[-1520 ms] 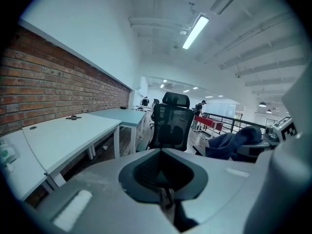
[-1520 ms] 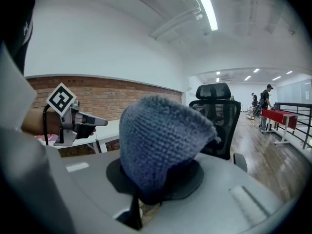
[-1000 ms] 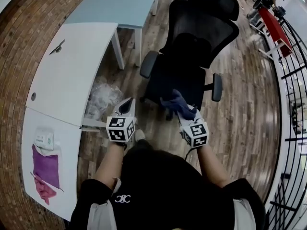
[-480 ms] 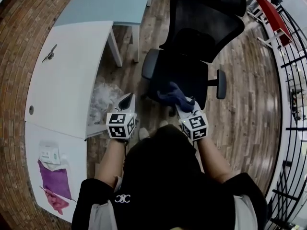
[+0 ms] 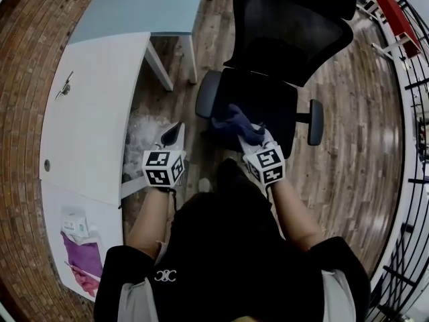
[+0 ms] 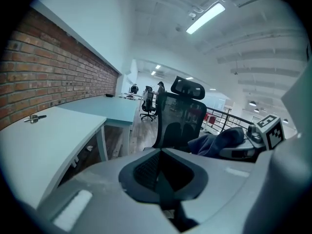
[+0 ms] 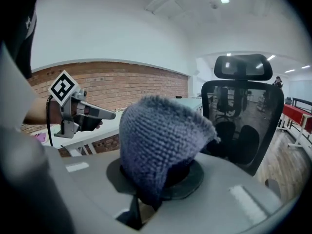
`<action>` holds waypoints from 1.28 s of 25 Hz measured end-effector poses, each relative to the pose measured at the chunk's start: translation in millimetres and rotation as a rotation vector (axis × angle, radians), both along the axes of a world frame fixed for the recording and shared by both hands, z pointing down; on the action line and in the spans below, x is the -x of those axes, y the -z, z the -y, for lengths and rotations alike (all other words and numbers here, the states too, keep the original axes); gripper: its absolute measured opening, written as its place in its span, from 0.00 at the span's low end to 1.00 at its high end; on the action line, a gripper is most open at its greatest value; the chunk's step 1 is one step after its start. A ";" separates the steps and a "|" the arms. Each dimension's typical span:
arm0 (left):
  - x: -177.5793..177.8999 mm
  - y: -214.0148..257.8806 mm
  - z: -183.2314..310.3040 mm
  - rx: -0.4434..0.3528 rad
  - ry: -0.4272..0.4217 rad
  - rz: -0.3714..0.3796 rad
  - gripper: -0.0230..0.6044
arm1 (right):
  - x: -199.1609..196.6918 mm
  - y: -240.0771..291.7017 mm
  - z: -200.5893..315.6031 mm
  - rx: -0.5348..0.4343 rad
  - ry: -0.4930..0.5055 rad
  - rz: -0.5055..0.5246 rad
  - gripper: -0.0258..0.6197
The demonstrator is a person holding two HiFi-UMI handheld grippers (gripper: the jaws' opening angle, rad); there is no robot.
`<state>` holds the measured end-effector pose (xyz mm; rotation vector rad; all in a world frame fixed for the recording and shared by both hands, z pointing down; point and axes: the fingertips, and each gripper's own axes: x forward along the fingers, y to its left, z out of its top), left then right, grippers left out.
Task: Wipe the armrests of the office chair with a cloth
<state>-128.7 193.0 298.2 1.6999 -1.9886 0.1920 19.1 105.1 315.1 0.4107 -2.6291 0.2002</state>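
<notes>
A black mesh office chair (image 5: 281, 52) stands in front of me, facing me, with its left armrest (image 5: 207, 94) and right armrest (image 5: 315, 122) at the sides of the seat. My right gripper (image 5: 249, 133) is shut on a blue-grey knitted cloth (image 5: 233, 123), held over the seat's front edge; the cloth (image 7: 158, 140) fills the right gripper view. My left gripper (image 5: 175, 130) is shut and holds nothing, to the left of the seat and below the left armrest. The chair (image 6: 181, 118) shows ahead in the left gripper view.
A white desk (image 5: 94, 106) and a pale blue desk (image 5: 137, 5) stand at the left against a brick wall. Crumpled clear plastic (image 5: 142, 131) lies on the floor under the white desk. A purple cloth (image 5: 84, 260) lies on the desk's near end. A black railing (image 5: 409, 180) runs along the right.
Both grippers have moved a little forward toward the chair, the right one carrying the cloth closer to the seat. The head view has shifted nearer to the chair.
</notes>
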 end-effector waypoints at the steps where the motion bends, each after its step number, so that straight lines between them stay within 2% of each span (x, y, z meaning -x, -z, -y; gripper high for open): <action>1: 3.0 -1.8 13.4 0.008 0.000 0.001 0.05 | 4.8 -3.1 9.9 0.008 0.011 -0.001 0.13; 10: 20.8 -31.7 109.9 0.097 0.021 -0.006 0.05 | 54.7 -64.3 85.5 0.087 0.151 -0.086 0.13; 15: 33.9 -49.0 113.3 0.126 0.118 -0.042 0.05 | 81.6 -113.7 111.2 0.173 0.180 -0.140 0.13; 19: 52.7 -65.7 110.2 0.145 0.148 -0.043 0.05 | 109.0 -140.6 121.5 0.168 0.149 -0.189 0.13; 23: 69.9 -87.3 103.7 0.170 0.143 -0.071 0.05 | 134.6 -159.6 96.5 0.198 0.194 -0.245 0.13; 27: 80.9 -103.5 103.0 0.174 0.118 -0.124 0.05 | 145.9 -185.2 58.1 0.229 0.282 -0.344 0.13; 32: 99.5 -111.2 106.2 0.163 0.071 -0.140 0.05 | 153.6 -200.5 23.6 0.237 0.362 -0.410 0.13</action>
